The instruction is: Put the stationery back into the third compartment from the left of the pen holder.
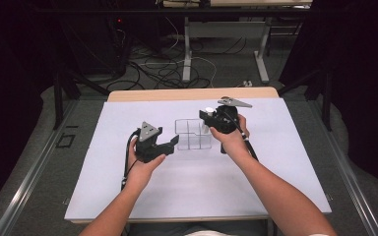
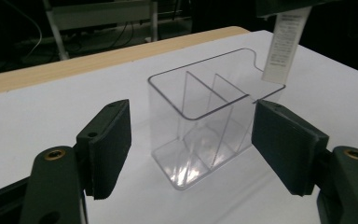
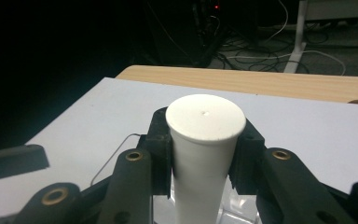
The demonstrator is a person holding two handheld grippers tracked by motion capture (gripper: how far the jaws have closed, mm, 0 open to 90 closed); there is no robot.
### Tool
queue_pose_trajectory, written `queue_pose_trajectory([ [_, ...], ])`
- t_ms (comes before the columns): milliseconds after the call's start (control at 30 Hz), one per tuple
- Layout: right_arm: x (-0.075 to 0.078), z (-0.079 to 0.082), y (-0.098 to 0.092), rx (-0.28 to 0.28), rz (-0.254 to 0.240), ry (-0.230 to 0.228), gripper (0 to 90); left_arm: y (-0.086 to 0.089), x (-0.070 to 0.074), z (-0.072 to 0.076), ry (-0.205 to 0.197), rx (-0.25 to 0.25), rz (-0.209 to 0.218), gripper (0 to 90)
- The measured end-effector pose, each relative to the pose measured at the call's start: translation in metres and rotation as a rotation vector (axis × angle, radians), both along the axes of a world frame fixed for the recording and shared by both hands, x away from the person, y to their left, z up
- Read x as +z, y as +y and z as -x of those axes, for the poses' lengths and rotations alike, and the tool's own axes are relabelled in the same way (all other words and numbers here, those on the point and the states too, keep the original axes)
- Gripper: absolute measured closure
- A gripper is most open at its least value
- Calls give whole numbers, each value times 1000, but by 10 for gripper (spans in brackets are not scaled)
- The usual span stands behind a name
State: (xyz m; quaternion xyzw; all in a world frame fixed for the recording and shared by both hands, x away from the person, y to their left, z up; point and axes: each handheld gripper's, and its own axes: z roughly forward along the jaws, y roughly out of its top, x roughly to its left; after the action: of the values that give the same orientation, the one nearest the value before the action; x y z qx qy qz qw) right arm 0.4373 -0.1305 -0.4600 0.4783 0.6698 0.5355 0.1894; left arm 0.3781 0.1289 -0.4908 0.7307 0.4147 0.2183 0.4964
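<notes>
A clear plastic box (image 1: 193, 133) with inner dividers stands on the white sheet at the table's middle; its compartments (image 2: 200, 121) look empty. My left gripper (image 1: 174, 142) sits just left of it, open, and in the left gripper view its pads (image 2: 112, 144) flank the box's near corner without touching it. My right gripper (image 1: 206, 120) hovers over the box's right side, shut on an upright white tube (image 3: 205, 140) with a flat round cap. The tube's labelled lower end (image 2: 283, 46) hangs at the box's far rim. The box's wall (image 3: 235, 205) shows below the tube.
A white sheet (image 1: 187, 187) covers most of the table, with a wooden strip (image 1: 192, 93) bare along the far edge. Beyond the table are cables on the floor (image 1: 167, 73) and another table's legs (image 1: 187, 49). Dark curtains close in both sides.
</notes>
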Motion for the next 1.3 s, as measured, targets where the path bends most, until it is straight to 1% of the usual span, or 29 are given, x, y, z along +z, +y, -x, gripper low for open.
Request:
queue_pose_trajectory([
  [33,-1,-1,0,3,17,-5,665,2,-1,-1,7,9,4,283],
  [100,-2,-1,2,0,29,-10,664,6,-1,-2,20,27,4,251],
  [133,-4,-2,2,0,45,-19,664,7,-2,-3,25,34,5,241],
  [233,-5,-3,4,0,64,-22,664,11,-5,-5,48,57,8,217],
  [267,-6,-4,4,-5,73,-31,664,12,-6,-6,54,60,11,204],
  [300,-6,-4,5,-2,78,-27,664,13,-7,-7,60,64,15,191],
  [400,-9,-5,6,-5,94,-34,664,15,-10,-8,64,82,-6,164],
  [467,-11,-6,7,-4,105,-32,664,16,-12,-9,75,90,-1,159],
  [500,-11,-7,8,-4,110,-31,664,17,-12,-10,73,93,-8,158],
  [533,-12,-7,8,-1,112,-28,664,18,-13,-10,70,94,-25,157],
  [600,-13,-7,10,-4,117,-29,664,19,-15,-10,68,96,-32,147],
  [633,-14,-7,10,-1,124,-31,663,20,-15,-11,69,98,-20,138],
  [700,-14,-7,10,2,132,-32,664,22,-16,-12,69,103,-20,126],
  [733,-15,-7,11,-1,127,-36,664,22,-16,-12,67,110,-22,114],
  [800,-15,-7,11,3,143,-36,664,23,-17,-13,72,112,-16,80],
  [867,-16,-7,12,6,148,-34,664,24,-18,-14,76,115,-12,49],
  [900,-16,-7,12,6,150,-36,663,24,-18,-14,79,121,-3,39],
  [933,-16,-7,12,8,150,-36,664,25,-19,-14,78,125,-8,33],
  [1000,-17,-7,12,11,150,-34,663,25,-19,-15,81,133,-8,26],
  [1033,-18,-8,12,11,154,-32,663,25,-20,-15,84,137,0,23],
  [1067,-18,-8,13,11,156,-32,663,26,-20,-15,82,136,-7,21],
  [1100,-19,-8,13,16,157,-34,663,26,-20,-15,86,140,0,20],
  [1167,-20,-8,13,16,166,-28,663,27,-21,-16,87,144,-5,20],
  [1200,-21,-8,13,18,168,-25,663,27,-21,-16,94,146,-2,20],
  [1300,-23,-8,14,14,165,-18,662,27,-22,-16,99,149,-1,20],
])
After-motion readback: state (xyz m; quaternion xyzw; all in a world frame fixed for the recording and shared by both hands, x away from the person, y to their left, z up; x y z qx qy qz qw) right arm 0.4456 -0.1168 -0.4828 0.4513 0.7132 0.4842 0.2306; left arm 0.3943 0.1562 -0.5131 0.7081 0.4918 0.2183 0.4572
